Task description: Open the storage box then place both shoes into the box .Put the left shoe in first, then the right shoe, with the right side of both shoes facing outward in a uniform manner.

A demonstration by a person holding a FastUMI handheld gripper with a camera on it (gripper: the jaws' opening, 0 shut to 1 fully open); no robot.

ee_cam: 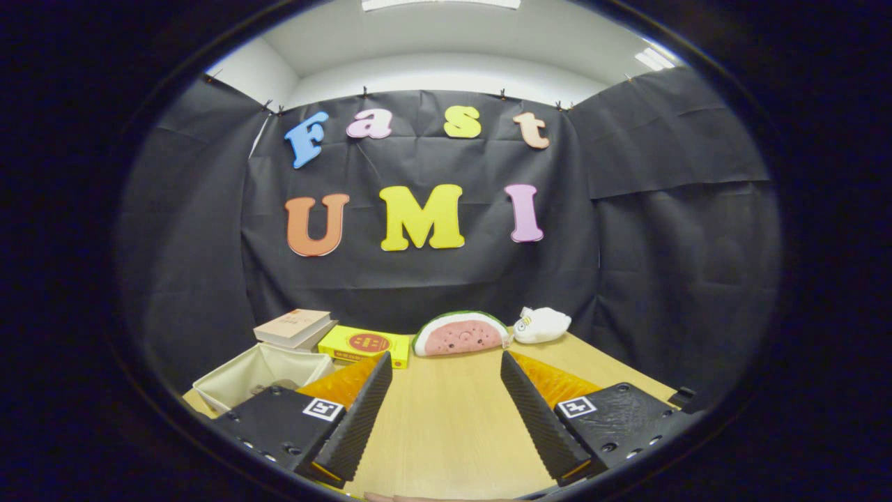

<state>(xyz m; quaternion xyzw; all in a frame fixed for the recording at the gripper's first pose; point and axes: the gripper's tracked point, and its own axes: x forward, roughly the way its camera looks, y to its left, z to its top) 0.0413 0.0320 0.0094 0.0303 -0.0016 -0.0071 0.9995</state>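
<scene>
Trouble from this pose would come mostly from what lies just left of your gripper (pixel 446 411). You hold it low and level over the wooden table (pixel 446 432), aimed at the black cloth wall, with its two fingers spread wide and nothing between them but bare tabletop.

The beige fabric bin (pixel 259 371) sits just beyond and left of the left finger (pixel 359 418), open-topped, and I cannot tell if it is the storage box the task means, or if it has a lid. Something dark lies at its near inside edge, half hidden by the gripper body; whether that is a shoe I cannot say. No shoe is clearly visible anywhere, so the scene fits both a box waiting for shoes and one already loaded.

Risks for you:
- Swinging left at this height could catch the bin's soft rim with the left finger and shove or fold it.
- Pushing forward could knock the watermelon plush (pixel 461 335), the yellow box (pixel 365 345) or the white plush toy (pixel 543 324) at the back of the table.
- The stacked books (pixel 295 328) behind the bin could slide if the bin is pushed back.
- Judging left from right shoe through this curved view is easy to get wrong.
</scene>
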